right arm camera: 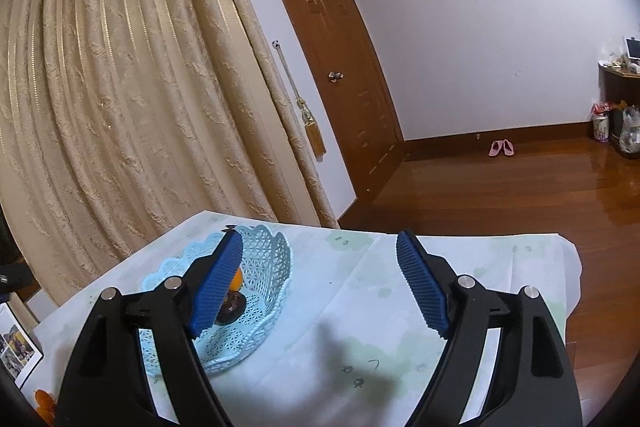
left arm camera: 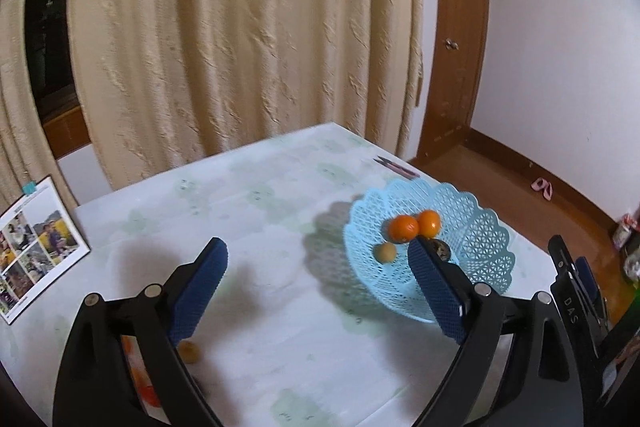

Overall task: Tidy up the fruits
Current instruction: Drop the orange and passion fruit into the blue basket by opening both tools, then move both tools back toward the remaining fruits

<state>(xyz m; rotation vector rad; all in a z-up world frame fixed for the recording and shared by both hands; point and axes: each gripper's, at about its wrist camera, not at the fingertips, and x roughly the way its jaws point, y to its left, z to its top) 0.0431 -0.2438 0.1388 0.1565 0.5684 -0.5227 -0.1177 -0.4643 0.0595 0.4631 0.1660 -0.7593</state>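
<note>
A light blue lattice basket (left arm camera: 480, 255) stands on the table to the right. It holds two oranges (left arm camera: 404, 229), a small tan fruit (left arm camera: 385, 253) and a dark fruit (left arm camera: 442, 249) partly hidden by my finger. My left gripper (left arm camera: 318, 247) is open and empty above the table. A small tan fruit (left arm camera: 189, 351) lies on the table under its left finger, with orange fruit (left arm camera: 148, 393) behind the frame. My right gripper (right arm camera: 320, 243) is open and empty, right of the basket (right arm camera: 264, 267), where an orange (right arm camera: 237, 278) and the dark fruit (right arm camera: 231, 307) show.
A photo calendar (left arm camera: 36, 243) lies at the table's left edge. A small dark item (left arm camera: 394, 165) lies at the far edge. Cream curtains (left arm camera: 240, 39) hang behind the table. A wooden floor (right arm camera: 500, 187) and a door (right arm camera: 344, 59) are to the right.
</note>
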